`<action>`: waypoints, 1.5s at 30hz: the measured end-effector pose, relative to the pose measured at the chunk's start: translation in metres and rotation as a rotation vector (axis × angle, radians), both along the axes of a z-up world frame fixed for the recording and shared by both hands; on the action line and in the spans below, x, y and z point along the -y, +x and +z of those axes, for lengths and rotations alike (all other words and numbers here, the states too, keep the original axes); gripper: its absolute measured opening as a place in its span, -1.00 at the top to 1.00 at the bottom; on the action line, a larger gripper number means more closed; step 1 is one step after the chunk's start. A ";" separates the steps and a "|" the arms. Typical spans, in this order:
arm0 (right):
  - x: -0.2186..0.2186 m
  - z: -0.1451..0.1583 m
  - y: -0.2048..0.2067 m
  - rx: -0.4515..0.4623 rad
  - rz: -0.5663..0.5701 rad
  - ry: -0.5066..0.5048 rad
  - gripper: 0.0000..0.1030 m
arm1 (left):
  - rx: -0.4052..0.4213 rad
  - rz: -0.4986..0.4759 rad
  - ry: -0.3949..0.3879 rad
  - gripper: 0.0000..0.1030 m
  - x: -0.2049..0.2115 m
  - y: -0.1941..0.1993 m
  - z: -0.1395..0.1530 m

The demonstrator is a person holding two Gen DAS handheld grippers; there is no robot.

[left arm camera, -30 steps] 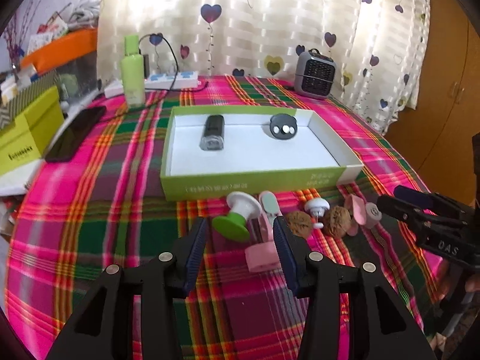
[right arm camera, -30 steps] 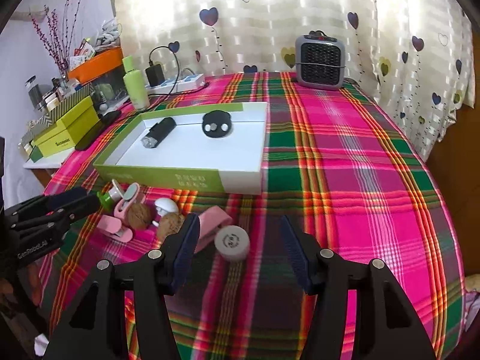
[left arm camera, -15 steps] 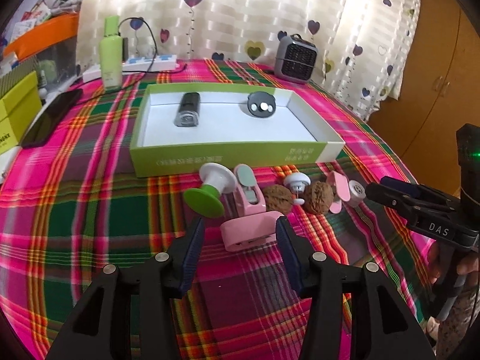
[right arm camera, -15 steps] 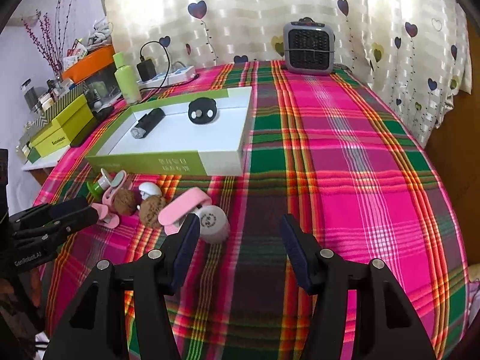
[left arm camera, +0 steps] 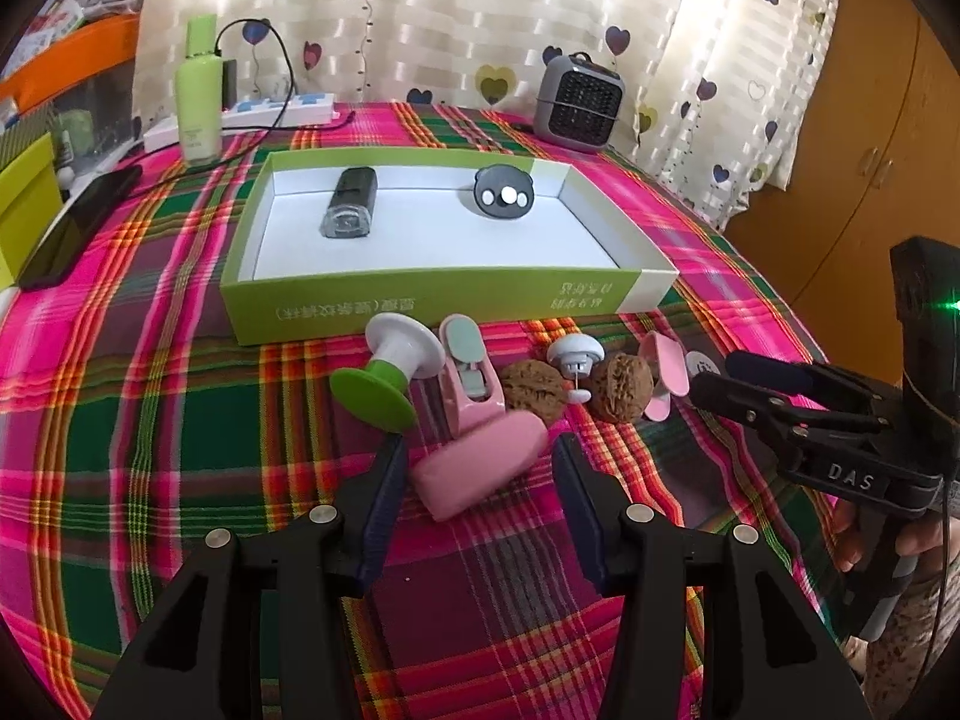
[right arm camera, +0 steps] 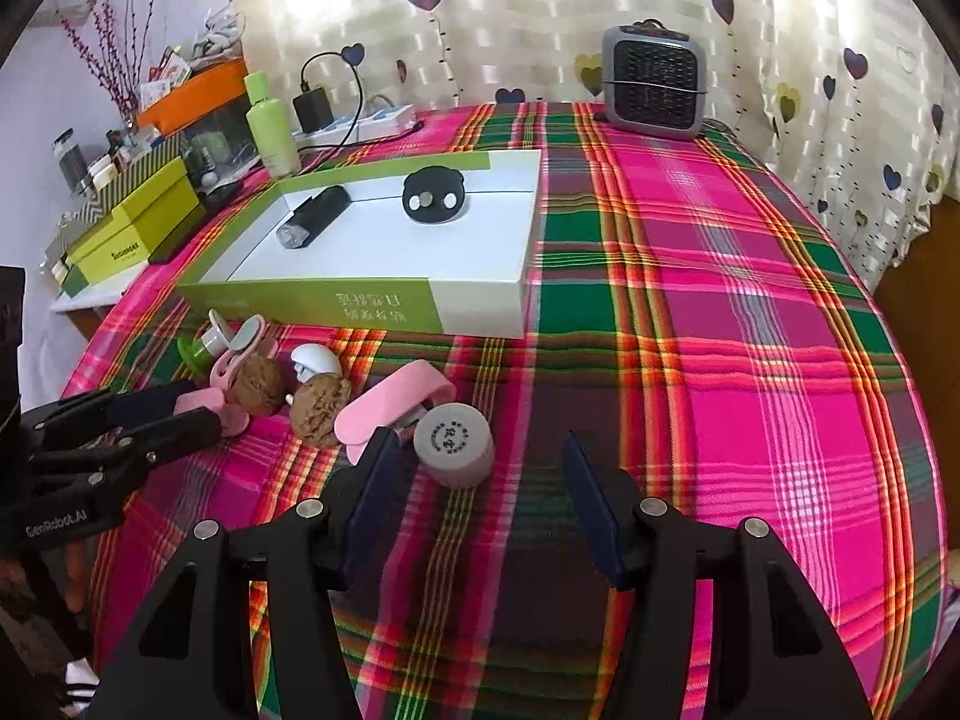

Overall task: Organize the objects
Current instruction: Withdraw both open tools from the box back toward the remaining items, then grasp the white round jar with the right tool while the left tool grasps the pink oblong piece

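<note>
Pink case on plaid cloth before green box, between left gripper jaws, parted, untouched. Right gripper released, empty, grey cylinder just ahead.

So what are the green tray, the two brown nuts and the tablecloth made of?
The tray looks like thin cardboard: printed matte green outside, plain white inside, with sharp folded corners. The two nuts look like real walnuts, with wrinkled, dull brown shells, though they could be imitations. The tablecloth seems to be woven fabric: its plaid stripes follow the table's curve without any shine.
</note>
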State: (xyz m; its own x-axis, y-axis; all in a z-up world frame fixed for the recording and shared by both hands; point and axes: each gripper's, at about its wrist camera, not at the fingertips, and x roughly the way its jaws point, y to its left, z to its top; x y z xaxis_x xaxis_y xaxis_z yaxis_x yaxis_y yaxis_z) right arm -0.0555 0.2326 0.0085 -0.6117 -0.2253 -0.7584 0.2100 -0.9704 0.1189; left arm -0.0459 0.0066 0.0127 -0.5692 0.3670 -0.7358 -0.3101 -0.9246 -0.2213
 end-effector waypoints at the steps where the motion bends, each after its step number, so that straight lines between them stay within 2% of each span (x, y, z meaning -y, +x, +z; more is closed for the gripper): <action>1: 0.000 -0.001 -0.001 0.002 0.004 0.003 -0.11 | 0.003 -0.004 0.001 0.06 0.000 0.000 -0.001; 8: 0.005 -0.006 -0.007 0.020 0.021 0.031 -0.11 | 0.009 -0.022 0.004 0.06 -0.004 0.002 -0.001; 17: 0.008 -0.006 -0.008 0.016 0.031 0.062 -0.11 | 0.024 -0.098 -0.002 0.06 -0.016 0.012 -0.001; 22: 0.004 -0.005 -0.010 0.017 -0.001 0.060 -0.11 | 0.019 -0.096 -0.018 0.06 -0.017 0.005 -0.001; 29: 0.006 -0.005 -0.013 0.016 0.010 0.077 -0.10 | 0.009 -0.084 -0.064 0.06 -0.025 0.000 -0.002; 31: 0.006 -0.005 -0.014 0.015 0.010 0.083 -0.07 | 0.001 -0.085 -0.077 0.07 -0.026 0.002 -0.002; 34: 0.007 -0.005 -0.013 0.010 0.009 0.091 0.11 | -0.002 -0.081 -0.086 0.07 -0.027 0.004 -0.002; 36: 0.006 -0.005 -0.013 0.010 0.008 0.092 0.15 | -0.008 -0.079 -0.097 0.11 -0.027 0.004 -0.002; 39: 0.008 -0.005 -0.013 0.008 0.010 0.101 0.23 | -0.015 -0.065 -0.120 0.29 -0.027 0.003 -0.003; 45: 0.008 -0.005 -0.013 0.007 0.010 0.104 0.31 | -0.015 -0.055 -0.126 0.44 -0.026 0.004 -0.003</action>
State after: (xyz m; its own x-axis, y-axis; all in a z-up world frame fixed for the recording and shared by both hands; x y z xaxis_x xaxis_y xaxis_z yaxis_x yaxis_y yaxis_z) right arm -0.0681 0.2241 0.0038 -0.6044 -0.1515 -0.7822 0.2197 -0.9754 0.0191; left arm -0.0423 0.0323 0.0099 -0.5620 0.3033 -0.7695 -0.3639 -0.9261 -0.0993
